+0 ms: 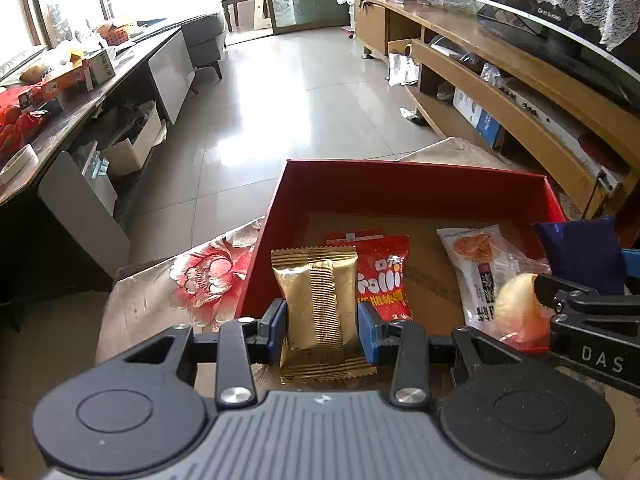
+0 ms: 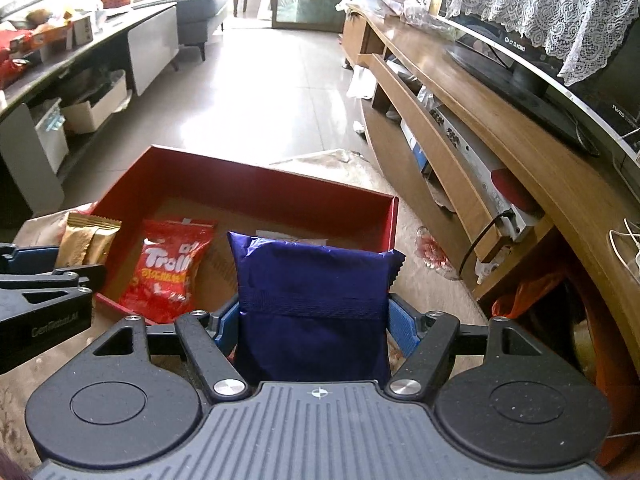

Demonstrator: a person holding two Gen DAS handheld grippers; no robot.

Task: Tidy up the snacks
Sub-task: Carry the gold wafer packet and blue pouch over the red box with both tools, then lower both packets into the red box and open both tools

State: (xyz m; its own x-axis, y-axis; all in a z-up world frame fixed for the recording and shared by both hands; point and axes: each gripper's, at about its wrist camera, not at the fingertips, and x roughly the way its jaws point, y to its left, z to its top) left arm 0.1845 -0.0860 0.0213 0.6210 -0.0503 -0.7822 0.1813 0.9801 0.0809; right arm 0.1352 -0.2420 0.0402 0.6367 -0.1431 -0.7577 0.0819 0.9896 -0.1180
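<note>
Gold snack pack (image 1: 318, 304) pinched in left gripper (image 1: 322, 322) jaws over red box (image 1: 400, 184) near-left corner, blue pack (image 2: 314, 304) clamped in right gripper (image 2: 316, 320) jaws, half-wide, over box near-right edge, red candy bag (image 2: 170, 270) & white pack (image 1: 480, 276) inside box.

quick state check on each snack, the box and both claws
gold packet: clamped upright in the left claw
blue packet: clamped in the right claw
red box: open, no lid on it
red Trolli bag: lying inside the box
white snack packet: lying inside the box
</note>
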